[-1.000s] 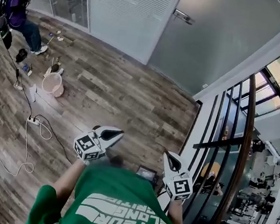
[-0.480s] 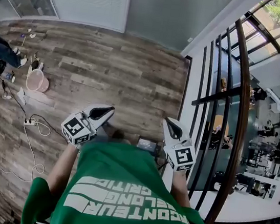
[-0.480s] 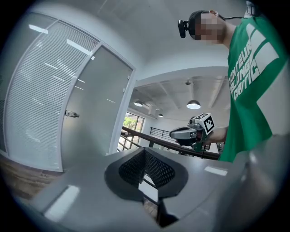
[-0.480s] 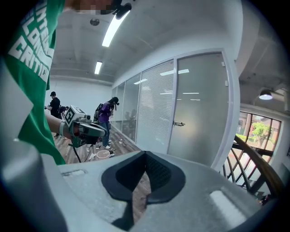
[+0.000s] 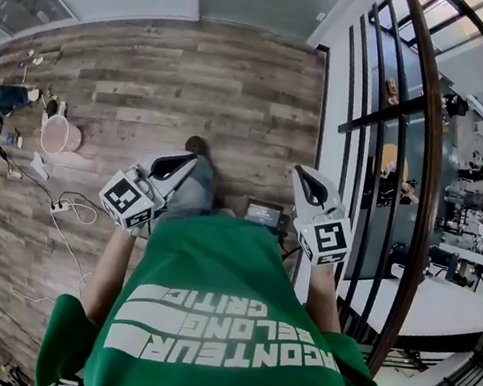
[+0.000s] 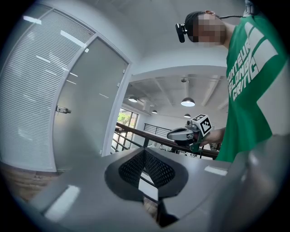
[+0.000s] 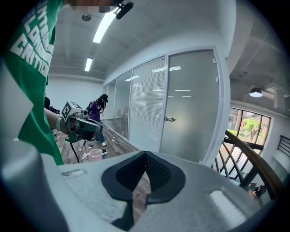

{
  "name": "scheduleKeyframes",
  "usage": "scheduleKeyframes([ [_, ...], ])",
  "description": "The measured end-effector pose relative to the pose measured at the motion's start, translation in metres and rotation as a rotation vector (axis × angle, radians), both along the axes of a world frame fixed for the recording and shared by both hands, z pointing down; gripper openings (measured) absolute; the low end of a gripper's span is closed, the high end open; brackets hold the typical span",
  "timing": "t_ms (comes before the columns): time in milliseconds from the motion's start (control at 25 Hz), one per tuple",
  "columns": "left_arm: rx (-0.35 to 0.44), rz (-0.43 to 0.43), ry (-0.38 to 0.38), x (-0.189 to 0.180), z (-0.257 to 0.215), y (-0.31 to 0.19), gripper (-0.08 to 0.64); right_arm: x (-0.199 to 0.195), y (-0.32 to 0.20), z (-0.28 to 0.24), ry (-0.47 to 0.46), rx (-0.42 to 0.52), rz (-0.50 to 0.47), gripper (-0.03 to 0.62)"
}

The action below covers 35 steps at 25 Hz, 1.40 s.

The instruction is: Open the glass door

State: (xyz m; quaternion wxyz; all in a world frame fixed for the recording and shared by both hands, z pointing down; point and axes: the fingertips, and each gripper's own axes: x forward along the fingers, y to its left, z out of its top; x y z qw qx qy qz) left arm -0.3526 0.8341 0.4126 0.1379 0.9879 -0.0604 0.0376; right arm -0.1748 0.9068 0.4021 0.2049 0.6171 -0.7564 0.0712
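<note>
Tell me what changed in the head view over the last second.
The head view has swung off the frosted glass door; the brown wooden handrail fills more of its right side, and the pink bucket sits further left in the picture. A grey trouser leg has stepped forward. The left gripper and right gripper stay ahead, jaws shut, empty.

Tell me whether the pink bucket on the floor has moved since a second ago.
No. The pink bucket keeps its spot near the white power strip on the wood floor; only the head view has swung.
</note>
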Motion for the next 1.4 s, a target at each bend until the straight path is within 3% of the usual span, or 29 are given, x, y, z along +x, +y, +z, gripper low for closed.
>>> scheduleKeyframes([
  [400,-0.007,0.072,0.012,0.040,-0.008,-0.060,0.009,0.026,-0.054,0.000,0.017,-0.033,0.037,-0.009],
  [960,-0.022,0.097,0.070,0.078,-0.017,-0.203,0.009,0.058,-0.196,-0.022,0.082,-0.056,0.046,-0.008],
  [1400,-0.029,0.111,0.019,0.115,-0.024,-0.274,0.009,0.099,-0.261,-0.024,-0.001,-0.032,0.101,-0.009],
])
